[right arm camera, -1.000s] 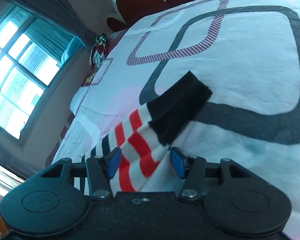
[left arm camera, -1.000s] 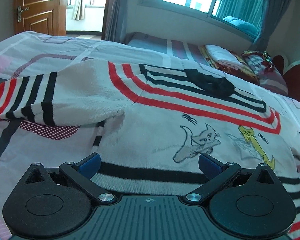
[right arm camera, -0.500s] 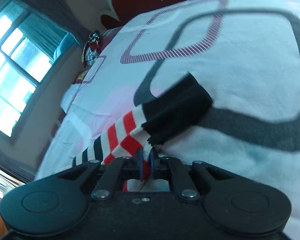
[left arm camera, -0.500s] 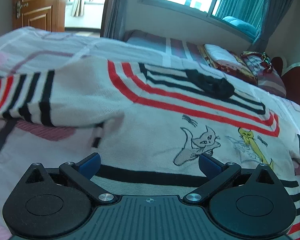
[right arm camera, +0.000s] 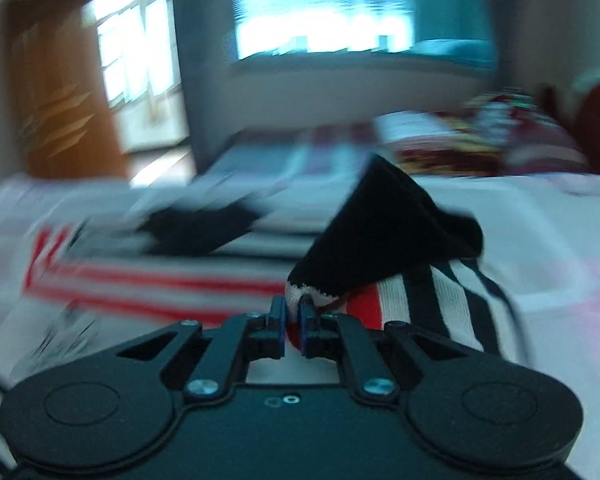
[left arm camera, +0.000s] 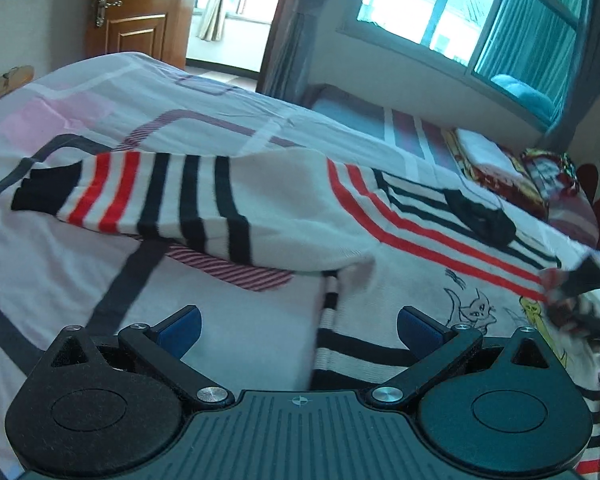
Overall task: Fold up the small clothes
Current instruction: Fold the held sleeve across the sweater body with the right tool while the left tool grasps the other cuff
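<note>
A small striped sweater (left arm camera: 400, 240) is spread on the bed (left arm camera: 80, 264), front up, with a cat print near its hem. Its left sleeve (left arm camera: 148, 196) lies flat, stretched toward the left, black cuff at the far left end. The left gripper (left arm camera: 299, 325) is held over the sweater's near left edge; its jaws stand wide, with nothing pressed between them. The right gripper (right arm camera: 294, 322) has its jaws clamped narrowly on the right sleeve (right arm camera: 384, 256) just behind the black cuff, which is lifted off the bed and bunched above the jaws. The right view is heavily blurred. Pillows (left arm camera: 500, 168) lie at the far right.
</note>
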